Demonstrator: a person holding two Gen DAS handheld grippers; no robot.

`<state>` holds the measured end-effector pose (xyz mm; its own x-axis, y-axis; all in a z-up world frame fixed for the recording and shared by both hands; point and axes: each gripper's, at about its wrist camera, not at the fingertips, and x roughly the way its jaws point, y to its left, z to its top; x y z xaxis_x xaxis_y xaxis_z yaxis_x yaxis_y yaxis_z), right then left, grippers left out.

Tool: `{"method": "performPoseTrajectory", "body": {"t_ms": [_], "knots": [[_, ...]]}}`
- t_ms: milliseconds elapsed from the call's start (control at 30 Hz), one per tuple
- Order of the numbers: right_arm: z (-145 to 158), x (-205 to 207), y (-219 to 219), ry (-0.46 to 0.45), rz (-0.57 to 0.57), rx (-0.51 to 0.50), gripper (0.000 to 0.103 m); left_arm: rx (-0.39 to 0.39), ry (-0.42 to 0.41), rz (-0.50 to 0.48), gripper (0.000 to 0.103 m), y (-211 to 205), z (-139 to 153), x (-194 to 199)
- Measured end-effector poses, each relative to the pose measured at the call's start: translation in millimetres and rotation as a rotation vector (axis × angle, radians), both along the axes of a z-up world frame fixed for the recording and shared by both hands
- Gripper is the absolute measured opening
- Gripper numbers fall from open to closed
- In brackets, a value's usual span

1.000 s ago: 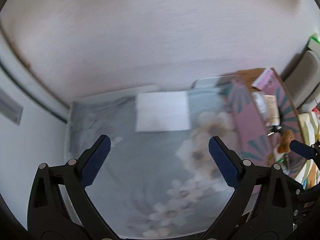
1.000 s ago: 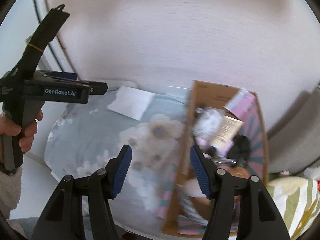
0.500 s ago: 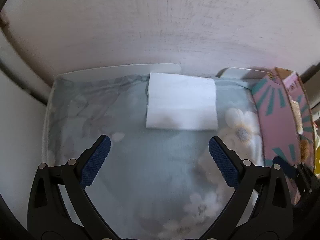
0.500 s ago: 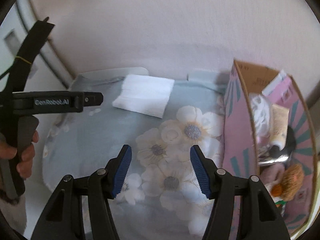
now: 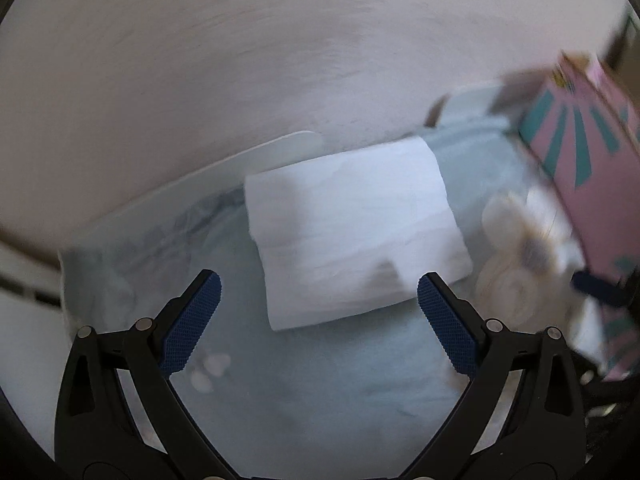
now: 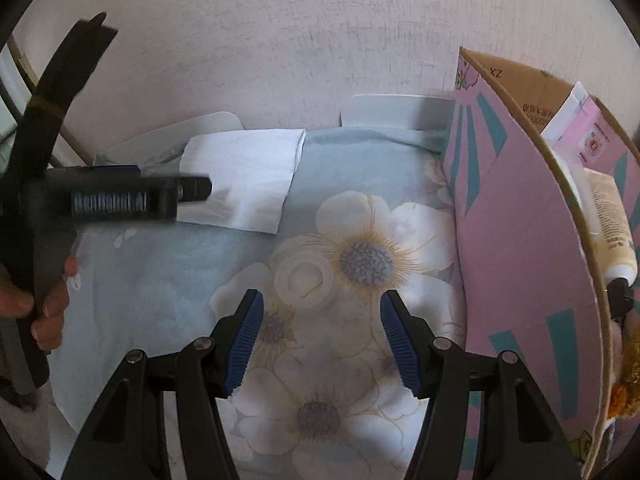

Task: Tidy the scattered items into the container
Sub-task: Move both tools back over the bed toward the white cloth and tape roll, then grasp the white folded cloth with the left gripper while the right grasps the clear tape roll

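A folded white tissue [image 5: 352, 232] lies on the floral blue cloth near the wall; it also shows in the right wrist view [image 6: 244, 176]. My left gripper [image 5: 318, 326] is open and empty, just short of the tissue's near edge. A pink and teal cardboard box [image 6: 516, 240] stands at the right, holding a cream tube [image 6: 612, 220], a pink packet [image 6: 576, 124] and other items. A round translucent lid [image 6: 306, 278] lies on the cloth just ahead of my open, empty right gripper [image 6: 320, 340].
The blue floral cloth [image 6: 168, 280] covers a small table against a white wall [image 6: 280, 40]. The left gripper's body and the hand holding it [image 6: 52, 300] fill the left of the right wrist view. The box also shows at the right in the left wrist view [image 5: 580, 160].
My left gripper has moved forward to the tissue, which now looks larger and closer. My right gripper has moved down and forward over the cloth toward the round lid, beside the box.
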<state>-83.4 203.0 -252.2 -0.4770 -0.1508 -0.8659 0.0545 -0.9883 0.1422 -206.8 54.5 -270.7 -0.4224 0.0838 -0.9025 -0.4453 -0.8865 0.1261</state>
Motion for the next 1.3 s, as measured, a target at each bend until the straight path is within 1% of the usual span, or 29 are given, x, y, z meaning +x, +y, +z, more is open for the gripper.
{"method": "performPoseTrajectory", "body": {"t_ms": [200, 300, 433, 600, 667, 767, 833, 867, 900, 933, 1000, 1033, 1100, 1200, 1300], "knots": [[-8.1, 0.5, -5.7, 0.006, 0.004, 0.020, 0.057, -0.015, 0.024, -0.094, 0.099, 10.1, -17.6, -4.8], [-11.4, 1.0, -6.9, 0.013, 0.000, 0.041, 0.057, -0.006, 0.027, -0.101, 0.099, 13.2, -22.6, -9.6], [-15.9, -1.8, -7.9, 0.019, -0.005, 0.043, 0.057, -0.017, 0.049, -0.099, 0.099, 20.1, -26.5, -22.0], [-18.7, -7.6, -8.7, 0.035, -0.007, 0.029, 0.057, 0.013, 0.039, -0.106, 0.099, 28.0, -31.3, -35.6], [-19.6, -10.6, -9.2, 0.040, -0.006, 0.017, 0.057, 0.045, 0.031, -0.111, 0.099, 28.2, -32.5, -38.8], [-22.0, -13.2, -7.4, 0.053, 0.009, -0.009, 0.057, 0.100, 0.009, -0.110, 0.096, 24.0, -34.4, -42.5], [-23.3, -14.5, -7.0, 0.054, 0.022, -0.021, 0.057, 0.116, 0.014, -0.112, 0.092, 22.0, -34.1, -42.2], [-23.5, -14.4, -7.5, 0.060, 0.028, -0.015, 0.056, 0.119, 0.018, -0.118, 0.085, 21.9, -33.2, -41.4], [-23.6, -14.3, -8.2, 0.063, 0.035, -0.008, 0.048, 0.125, 0.022, -0.125, 0.073, 21.8, -31.1, -40.4], [-23.4, -14.3, -8.9, 0.066, 0.038, 0.005, 0.040, 0.132, 0.019, -0.130, 0.067, 22.0, -29.8, -39.8], [-23.7, -14.1, -8.3, 0.067, 0.042, 0.003, 0.040, 0.123, 0.020, -0.145, 0.053, 24.6, -27.8, -37.9], [-22.9, -13.6, -9.1, 0.068, 0.040, 0.002, 0.040, 0.114, 0.025, -0.153, 0.050, 26.5, -26.7, -36.4], [-22.8, -13.0, -7.9, 0.071, 0.033, -0.006, 0.040, 0.099, 0.043, -0.160, 0.034, 29.1, -24.0, -33.0], [-19.9, -10.4, -5.3, 0.084, 0.021, -0.023, 0.040, 0.107, 0.057, -0.156, 0.026, 27.3, -20.1, -29.8], [-16.9, -9.0, -4.3, 0.092, 0.017, -0.021, 0.040, 0.142, 0.056, -0.129, 0.023, 20.2, -16.7, -30.2]]}}
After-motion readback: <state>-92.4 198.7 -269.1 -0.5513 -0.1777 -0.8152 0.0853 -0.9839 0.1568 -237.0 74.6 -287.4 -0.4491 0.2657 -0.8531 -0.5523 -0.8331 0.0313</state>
